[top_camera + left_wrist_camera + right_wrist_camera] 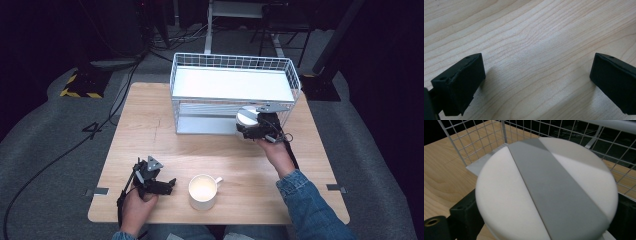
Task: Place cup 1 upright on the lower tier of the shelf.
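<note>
White round lid (546, 192) with a grey band across its top is sitting clamped in the right gripper (257, 126), just at the front right corner of the wire rack (235, 90), at its lower shelf. Left gripper (155, 184) is resting on the counter (240, 165) well in front of the rack, jaws spread wide and holding nothing, just beside a white mug (203, 191).

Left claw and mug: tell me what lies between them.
Nothing but bare tabletop. In the high view, the left claw points at the white mug across a short gap of wood, with no object in it.
</note>
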`<state>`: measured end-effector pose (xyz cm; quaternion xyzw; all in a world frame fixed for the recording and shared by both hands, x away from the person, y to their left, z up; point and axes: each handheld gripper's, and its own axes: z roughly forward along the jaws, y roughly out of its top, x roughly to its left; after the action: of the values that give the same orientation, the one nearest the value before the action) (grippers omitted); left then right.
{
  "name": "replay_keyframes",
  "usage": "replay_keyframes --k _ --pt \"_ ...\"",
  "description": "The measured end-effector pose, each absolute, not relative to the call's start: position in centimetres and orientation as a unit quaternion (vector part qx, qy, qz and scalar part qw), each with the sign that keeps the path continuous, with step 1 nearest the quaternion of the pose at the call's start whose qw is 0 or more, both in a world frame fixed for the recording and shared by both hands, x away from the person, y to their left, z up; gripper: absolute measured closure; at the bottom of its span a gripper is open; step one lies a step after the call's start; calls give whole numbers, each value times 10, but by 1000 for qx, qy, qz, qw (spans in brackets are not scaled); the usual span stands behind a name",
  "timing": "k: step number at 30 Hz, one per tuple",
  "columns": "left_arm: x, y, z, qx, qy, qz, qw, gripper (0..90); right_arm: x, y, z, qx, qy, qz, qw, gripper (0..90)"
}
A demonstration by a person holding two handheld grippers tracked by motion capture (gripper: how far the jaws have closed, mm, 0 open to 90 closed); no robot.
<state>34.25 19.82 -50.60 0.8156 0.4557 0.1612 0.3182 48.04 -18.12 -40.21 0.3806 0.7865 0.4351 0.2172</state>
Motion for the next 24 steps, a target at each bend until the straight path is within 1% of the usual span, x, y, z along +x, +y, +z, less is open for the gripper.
replay_keyframes --k 5,14,24 --pt "342 198 -506 816 456 161 318 4 489 -177 -402 385 783 433 226 72" --pt "342 198 -506 816 455 161 318 4 505 -170 -410 400 774 436 227 72" --pt "342 198 -506 816 455 161 318 4 514 -162 -421 406 765 434 249 71"
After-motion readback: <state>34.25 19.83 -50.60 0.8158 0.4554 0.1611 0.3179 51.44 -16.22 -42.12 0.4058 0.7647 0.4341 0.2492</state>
